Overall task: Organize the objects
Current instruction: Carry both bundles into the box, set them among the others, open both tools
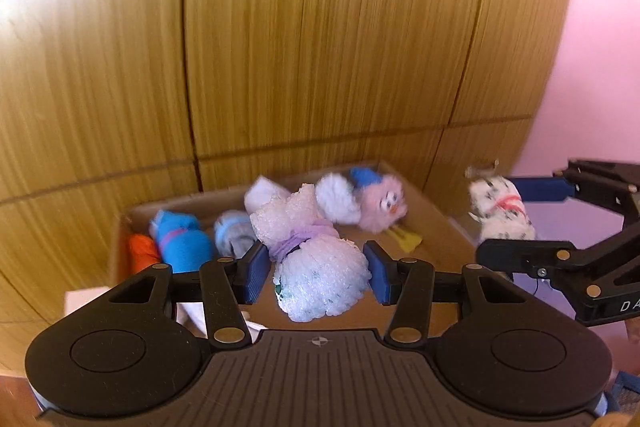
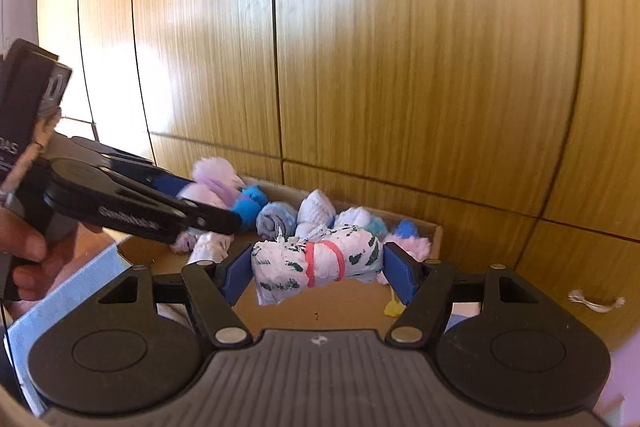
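My left gripper is shut on a fuzzy pale pink and white sock bundle tied with a purple band, held over the cardboard box. My right gripper is shut on a white sock bundle with dark green marks and a pink band, also over the box. In the left wrist view the right gripper and its bundle show at the right. In the right wrist view the left gripper shows at the left. The box holds several rolled socks: blue, grey-blue, orange, and a fluffy pink one with eyes.
A wooden panelled wall rises close behind the box. A pink surface lies at the right. A yellow scrap lies on the box floor. A white string lies right of the box. A pale blue box stands at the left.
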